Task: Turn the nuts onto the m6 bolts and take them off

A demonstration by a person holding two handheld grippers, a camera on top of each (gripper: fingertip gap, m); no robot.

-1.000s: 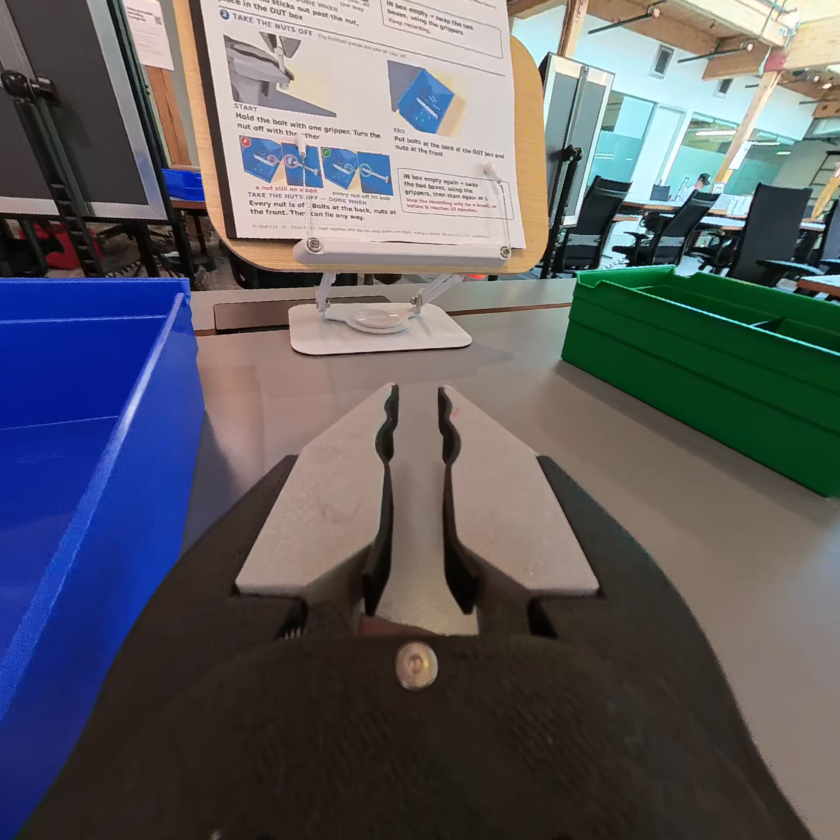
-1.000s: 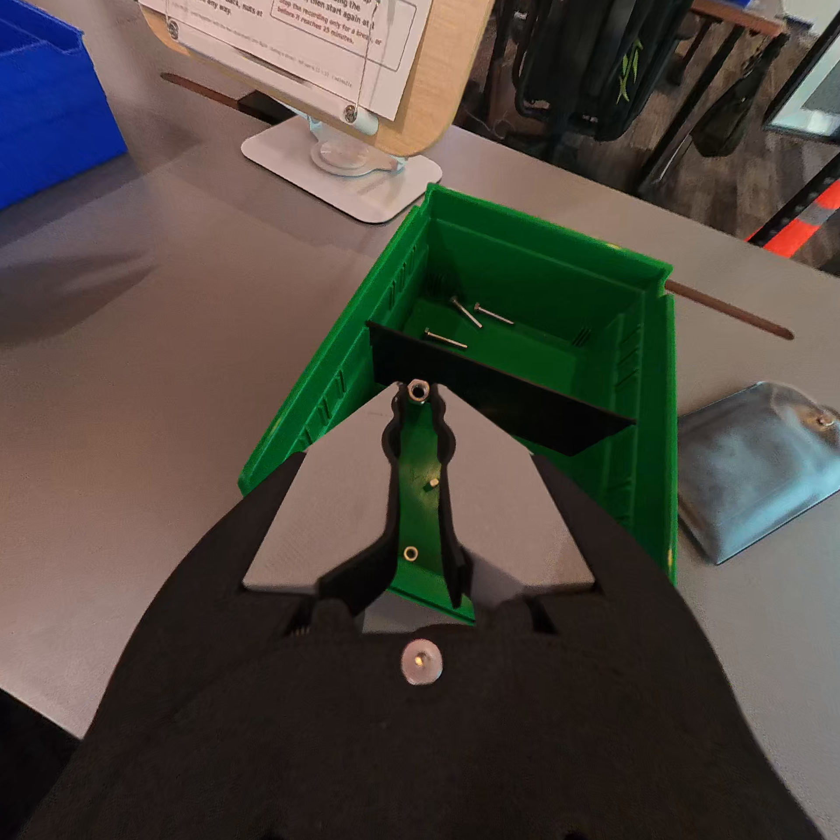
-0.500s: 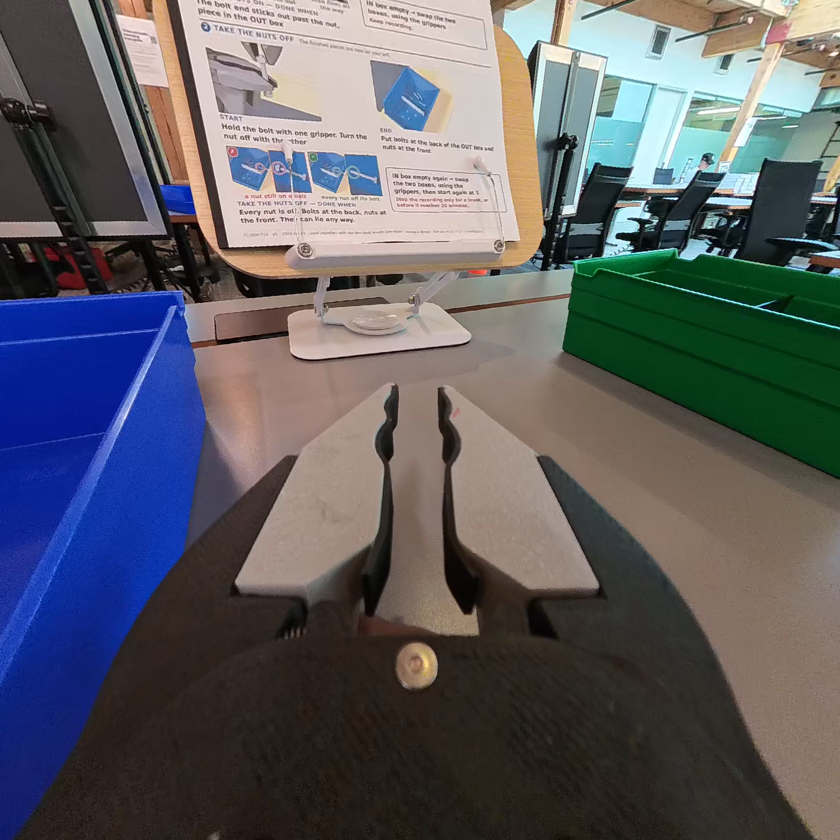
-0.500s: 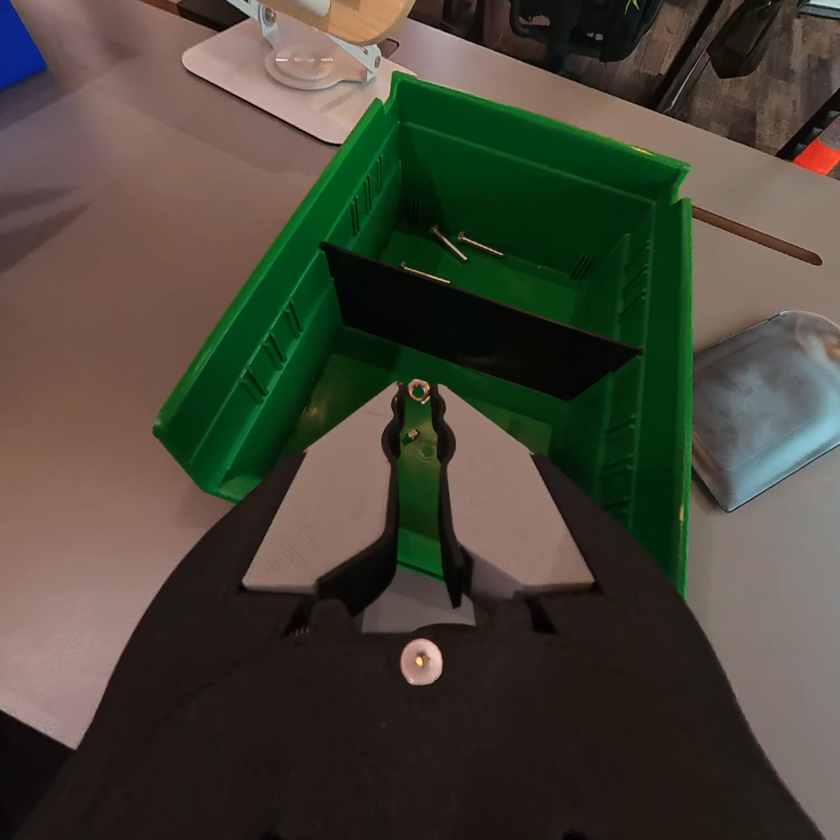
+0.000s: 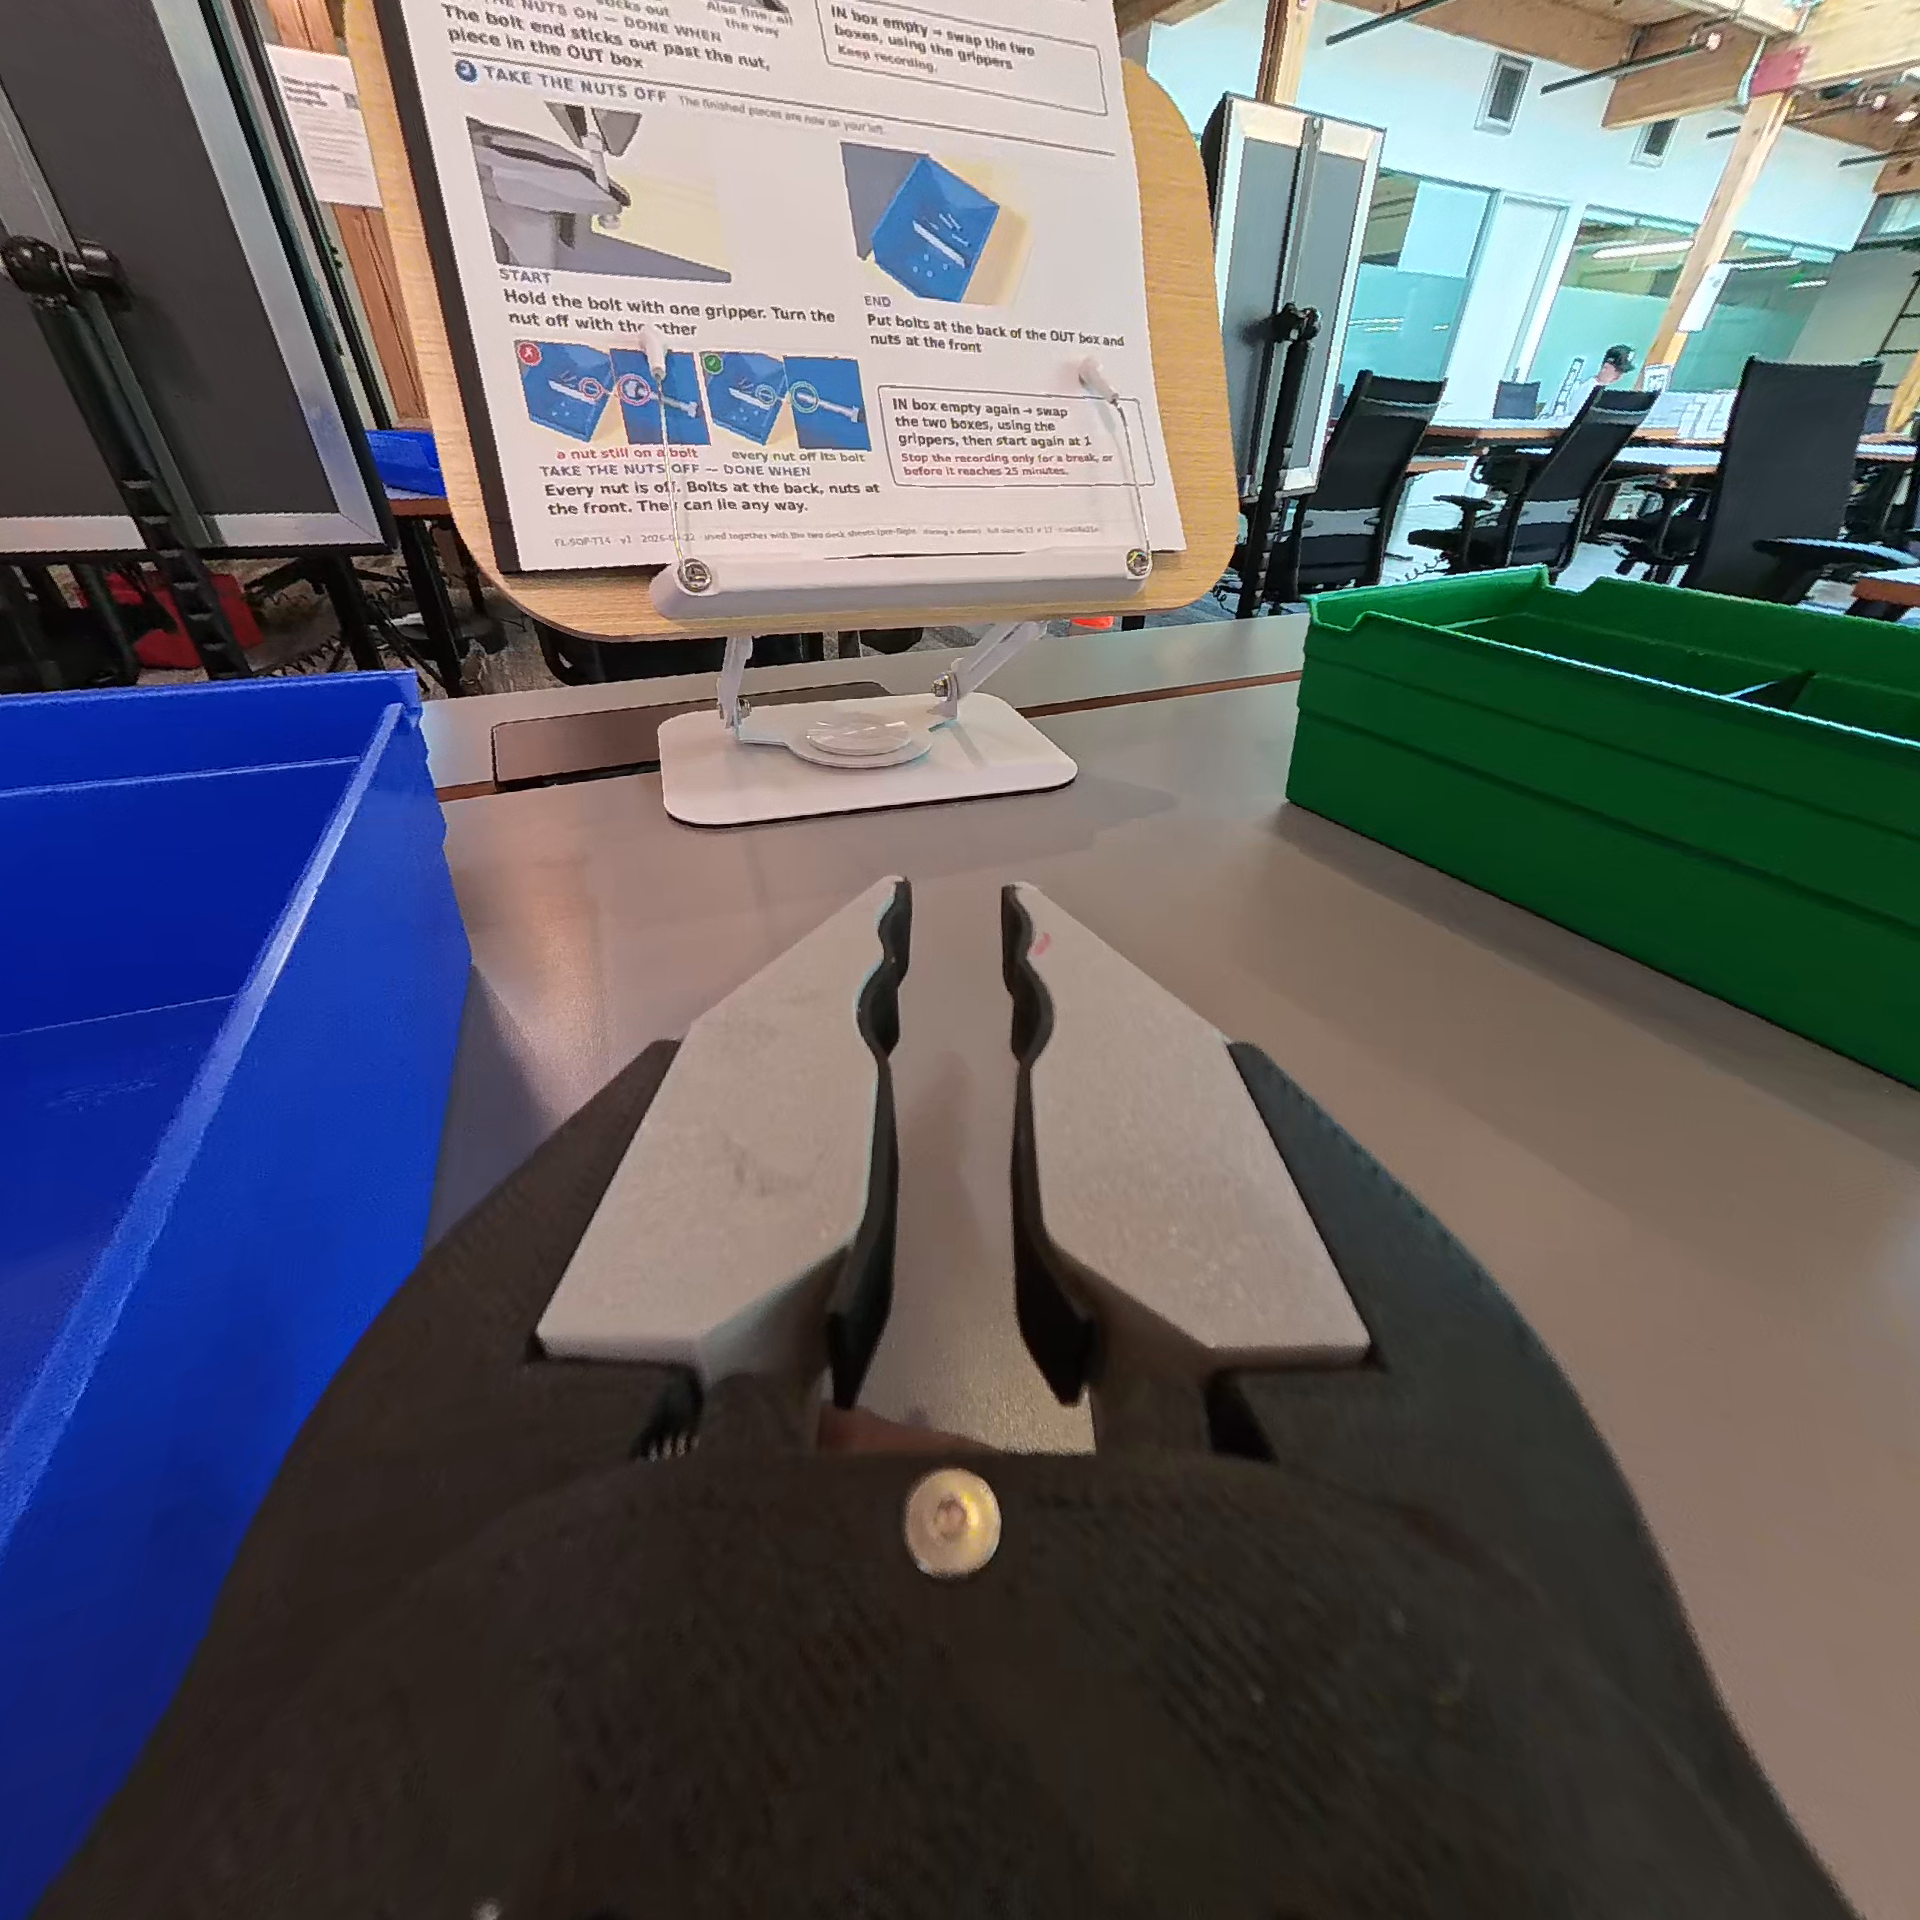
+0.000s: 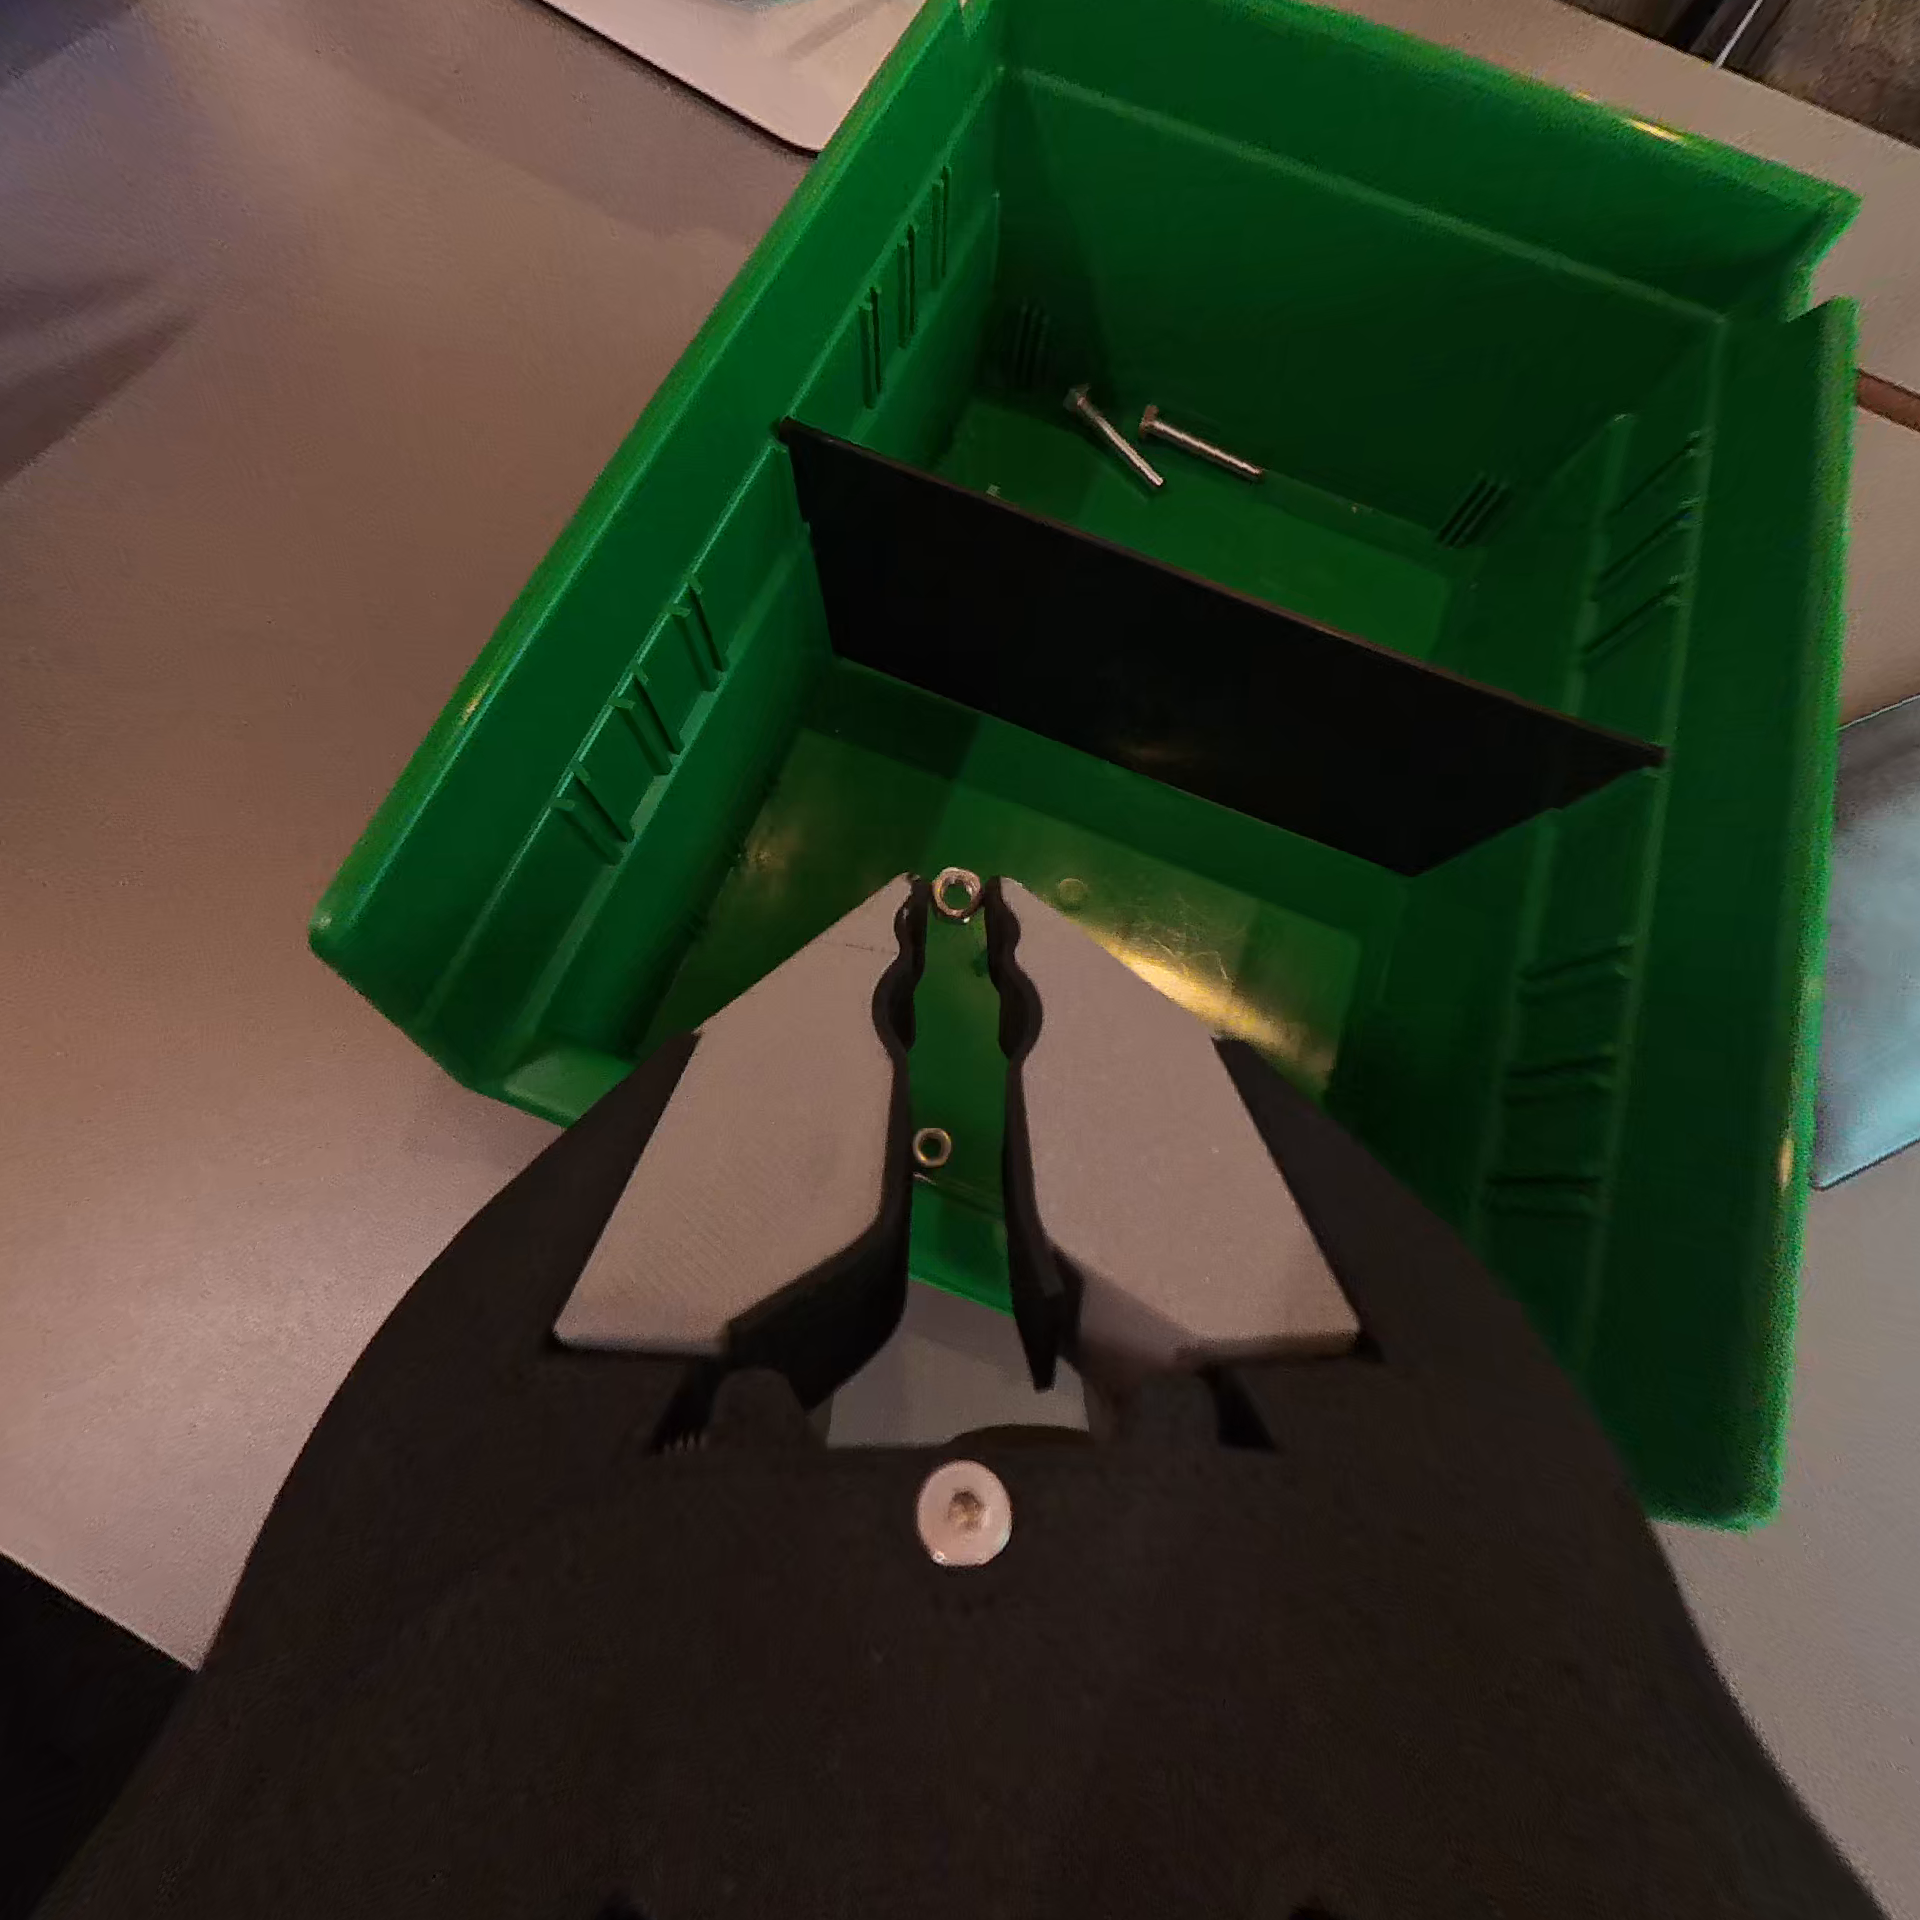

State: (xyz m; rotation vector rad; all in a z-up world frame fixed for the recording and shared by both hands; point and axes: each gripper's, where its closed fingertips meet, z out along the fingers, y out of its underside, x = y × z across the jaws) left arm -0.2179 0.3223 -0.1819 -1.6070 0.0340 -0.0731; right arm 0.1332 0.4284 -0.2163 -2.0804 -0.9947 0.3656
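Note:
My right gripper [image 6: 956,891] is shut on a small steel nut [image 6: 954,896] pinched between its fingertips. It hangs over the front compartment of the green bin [image 6: 582,748], just in front of the black divider [image 6: 1226,686]. Two loose nuts [image 6: 932,1144] [image 6: 1070,889] lie on the front compartment's floor. Two bolts [image 6: 1117,436] [image 6: 1200,449] lie in the back compartment. My left gripper [image 5: 956,894] is empty, its jaws a narrow gap apart, low over the grey table between the blue bin [image 5: 208,1039] and the green bin, which the left wrist view [image 5: 1610,769] shows at the right.
An instruction sheet on a wooden stand [image 5: 810,312] with a white base [image 5: 868,769] stands at the back of the table. A grey pouch [image 6: 1870,935] lies right of the green bin. Office chairs and desks are beyond the table. My hands' fingertips stand some 35 cm from each other. My right tips are roughly 30 cm from the grey pouch [image 6: 1870,935].
My right gripper has moved forward and down over the green bin's front compartment, still holding the nut. My left gripper has barely moved.

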